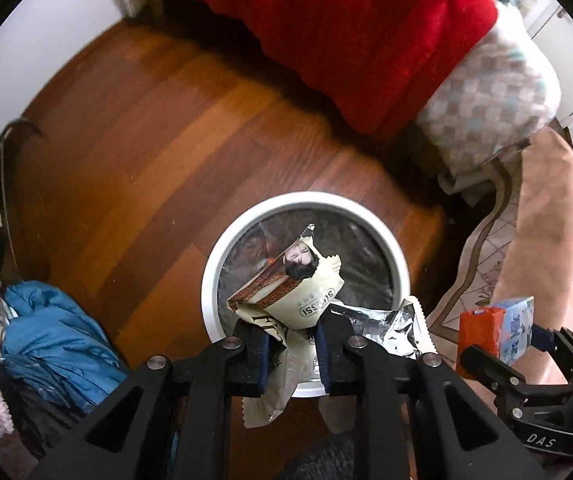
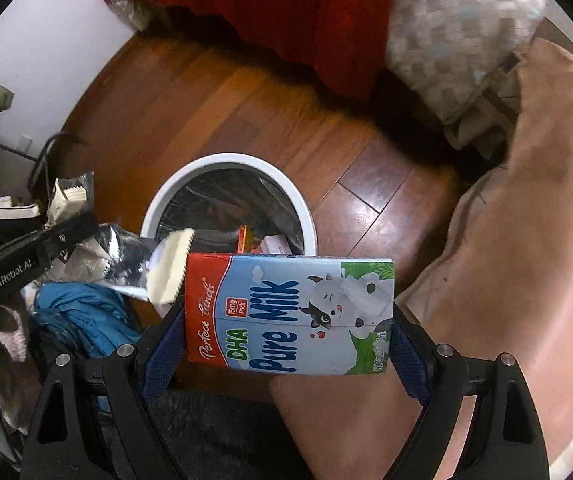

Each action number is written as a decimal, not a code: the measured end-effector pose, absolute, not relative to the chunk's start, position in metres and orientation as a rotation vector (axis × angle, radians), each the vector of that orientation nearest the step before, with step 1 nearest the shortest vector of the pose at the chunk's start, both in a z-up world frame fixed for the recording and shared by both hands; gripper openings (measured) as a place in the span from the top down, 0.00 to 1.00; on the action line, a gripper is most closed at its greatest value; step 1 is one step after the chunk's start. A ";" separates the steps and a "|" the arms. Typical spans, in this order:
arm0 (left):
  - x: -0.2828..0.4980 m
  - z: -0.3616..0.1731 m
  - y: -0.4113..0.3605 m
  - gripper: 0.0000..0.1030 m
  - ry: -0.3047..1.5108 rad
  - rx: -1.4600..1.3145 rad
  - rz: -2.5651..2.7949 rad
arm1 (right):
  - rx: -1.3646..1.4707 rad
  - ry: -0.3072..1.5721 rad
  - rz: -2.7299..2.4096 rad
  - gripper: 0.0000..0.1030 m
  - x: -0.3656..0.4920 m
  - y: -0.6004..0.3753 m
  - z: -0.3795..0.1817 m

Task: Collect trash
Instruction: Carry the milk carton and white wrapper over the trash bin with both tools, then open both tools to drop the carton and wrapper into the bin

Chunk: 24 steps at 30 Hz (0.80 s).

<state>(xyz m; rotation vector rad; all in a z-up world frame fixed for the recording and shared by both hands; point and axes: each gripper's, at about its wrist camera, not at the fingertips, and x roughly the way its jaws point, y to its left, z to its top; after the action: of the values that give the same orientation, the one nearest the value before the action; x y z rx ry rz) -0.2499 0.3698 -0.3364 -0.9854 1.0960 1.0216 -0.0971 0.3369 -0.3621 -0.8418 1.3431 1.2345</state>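
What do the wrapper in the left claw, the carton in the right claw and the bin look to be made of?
Wrapper: thin printed plastic film with silvery foil lining; it crumples, has serrated edges and a shiny inside. Carton: coated paperboard, smooth and slightly glossy, with crisp folded edges and printed faces. Bin: probably white plastic, smooth matte rim, lined with a thin, glossy plastic bag.

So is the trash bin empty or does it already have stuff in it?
Not empty: the white bin already holds trash, an orange wrapper and a small box.
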 end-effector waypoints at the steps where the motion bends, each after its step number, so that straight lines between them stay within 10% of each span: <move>1: -0.251 -0.342 0.375 0.82 1.100 -1.000 1.019 | -0.853 1.347 1.231 0.12 -0.100 0.343 -0.369; 5: -0.265 -0.353 0.380 0.73 1.095 -1.061 1.025 | -0.873 1.372 1.239 0.12 -0.106 0.362 -0.388; 7: -0.275 -0.352 0.382 0.29 1.072 -1.080 1.036 | -0.880 1.394 1.252 0.12 -0.111 0.368 -0.395; 13: -0.305 -0.353 0.382 0.04 1.031 -1.151 1.097 | -0.878 1.424 1.283 0.06 -0.118 0.383 -0.407; 24: -0.315 -0.329 0.348 0.04 1.034 -1.039 1.197 | -0.897 1.373 1.302 0.00 -0.121 0.373 -0.386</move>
<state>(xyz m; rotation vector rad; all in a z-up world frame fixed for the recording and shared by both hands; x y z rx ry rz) -0.3154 0.3483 -0.3291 -1.0390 1.0339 1.1972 -0.1206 0.3733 -0.3862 -0.8970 1.3732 1.3018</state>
